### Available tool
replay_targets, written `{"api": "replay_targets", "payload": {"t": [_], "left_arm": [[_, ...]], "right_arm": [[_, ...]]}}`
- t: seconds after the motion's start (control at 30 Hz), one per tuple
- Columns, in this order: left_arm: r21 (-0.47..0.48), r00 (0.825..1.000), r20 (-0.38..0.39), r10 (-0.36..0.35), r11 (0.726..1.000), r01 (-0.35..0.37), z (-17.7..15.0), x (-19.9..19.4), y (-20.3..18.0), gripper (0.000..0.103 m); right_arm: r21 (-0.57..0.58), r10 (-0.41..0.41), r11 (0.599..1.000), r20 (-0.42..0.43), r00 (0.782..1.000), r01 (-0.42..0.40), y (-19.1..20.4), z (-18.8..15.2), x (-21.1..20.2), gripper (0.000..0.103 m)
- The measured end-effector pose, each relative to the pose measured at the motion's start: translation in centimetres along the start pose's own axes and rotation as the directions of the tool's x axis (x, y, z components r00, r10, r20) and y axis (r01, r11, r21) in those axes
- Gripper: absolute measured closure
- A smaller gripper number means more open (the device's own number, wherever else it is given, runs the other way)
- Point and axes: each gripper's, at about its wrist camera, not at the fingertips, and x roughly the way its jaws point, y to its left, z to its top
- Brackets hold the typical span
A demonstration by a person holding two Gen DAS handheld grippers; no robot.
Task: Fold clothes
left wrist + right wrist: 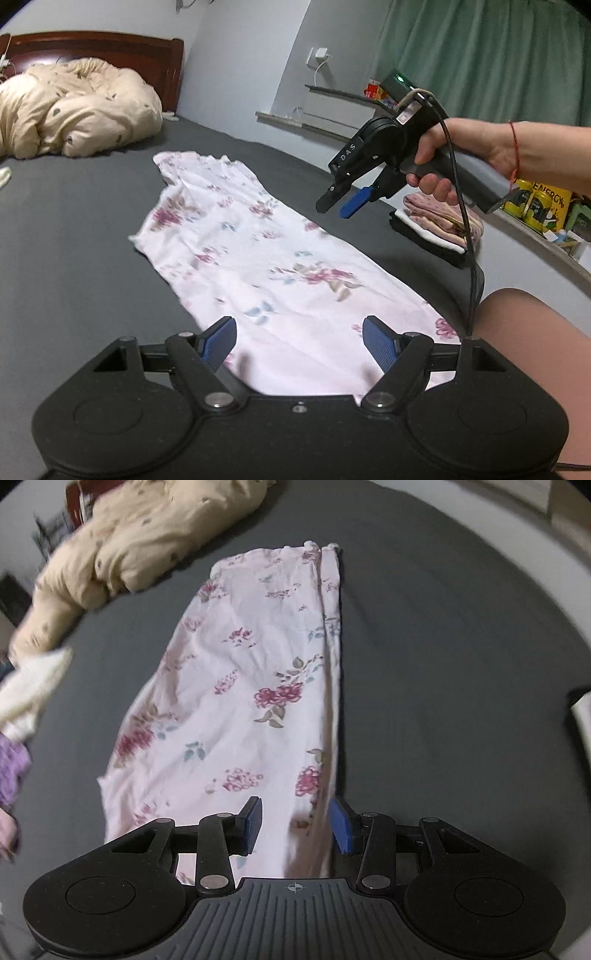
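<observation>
A floral pink garment [258, 258] is laid lengthwise away from both grippers. Its near hem is spanned by the open left gripper [299, 345]; the right gripper [295, 825], also unclenched, straddles the right edge.

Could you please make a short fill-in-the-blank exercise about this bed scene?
1. The floral garment lies flat on a ____ sheet.
2. The pads of the left claw are coloured ____.
3. Near the headboard lies a crumpled ____ quilt.

Missing words: grey; blue; beige
</observation>
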Motion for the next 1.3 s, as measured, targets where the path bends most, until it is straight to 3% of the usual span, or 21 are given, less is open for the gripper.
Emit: {"api": "replay_targets", "payload": {"t": [0.1, 0.2, 0.23, 0.27, 0.37, 0.57, 0.7, 0.83, 0.93, 1.07, 1.27, 1.3], "left_arm": [[-0.015, 1.000, -0.029, 0.005, 1.000, -0.005, -0.3, 1.0, -1.0, 0.029], [-0.027, 0.998, -0.066, 0.016, 0.999, -0.018, -0.7, 1.5, -1.5, 0.029], [-0.027, 0.996, -0.081, 0.023, 0.999, -0.025, -1.0, 1.6, -1.6, 0.029], [-0.026, 0.995, -0.097, 0.030, 0.999, -0.033, -1.2, 1.7, -1.7, 0.029], [-0.025, 0.990, -0.129, 0.050, 0.998, -0.054, -1.9, 2.1, -1.9, 0.028], [0.010, 0.987, -0.133, 0.087, 0.996, -0.086, -2.2, 1.9, -2.9, 0.025], [0.025, 0.986, -0.128, 0.103, 0.995, -0.100, -2.6, 1.8, -3.1, 0.025], [-0.005, 0.987, -0.120, 0.105, 0.994, -0.106, -2.4, 1.4, -2.9, 0.025], [-0.057, 0.995, -0.081, 0.067, 0.996, -0.071, -1.4, 0.2, -2.6, 0.025], [-0.067, 0.999, 0.003, 0.034, 0.997, -0.033, 0.4, -1.3, -2.8, 0.024], [-0.104, 0.999, 0.051, 0.020, 0.994, -0.015, 3.7, 0.9, -2.6, 0.022], [-0.117, 0.998, 0.054, 0.022, 0.993, -0.016, 4.2, 1.7, -2.4, 0.022]], "right_arm": [[-0.018, 0.010, 1.000, 0.017, 1.000, -0.010, 0.2, 0.0, 1.1, 0.061], [-0.077, -0.049, 0.996, 0.035, 0.998, 0.052, 0.9, 0.2, 2.5, 0.061], [-0.082, -0.055, 0.995, 0.034, 0.998, 0.057, 0.8, 0.2, 3.0, 0.066], [-0.075, -0.040, 0.996, 0.020, 0.999, 0.042, 0.7, 0.2, 3.8, 0.090], [-0.023, -0.001, 1.000, -0.021, 1.000, 0.000, -0.7, -0.1, 5.3, 0.101], [0.048, 0.008, 0.999, -0.006, 1.000, -0.008, -3.8, -1.3, 4.9, 0.102], [0.082, 0.070, 0.994, 0.011, 0.997, -0.071, -5.1, -1.8, 4.6, 0.101], [0.101, 0.128, 0.986, 0.046, 0.991, -0.132, -6.1, -1.8, 3.6, 0.100], [0.146, 0.173, 0.972, 0.087, 0.981, -0.184, -7.6, -1.5, 1.9, 0.099], [0.073, 0.183, 0.978, 0.127, 0.975, -0.193, -7.9, 0.6, -1.1, 0.089], [-0.089, 0.241, 0.969, 0.149, 0.959, -0.229, -4.6, 6.8, -4.7, 0.085], [-0.121, 0.241, 0.967, 0.144, 0.960, -0.224, -3.7, 8.0, -4.8, 0.068]]}}
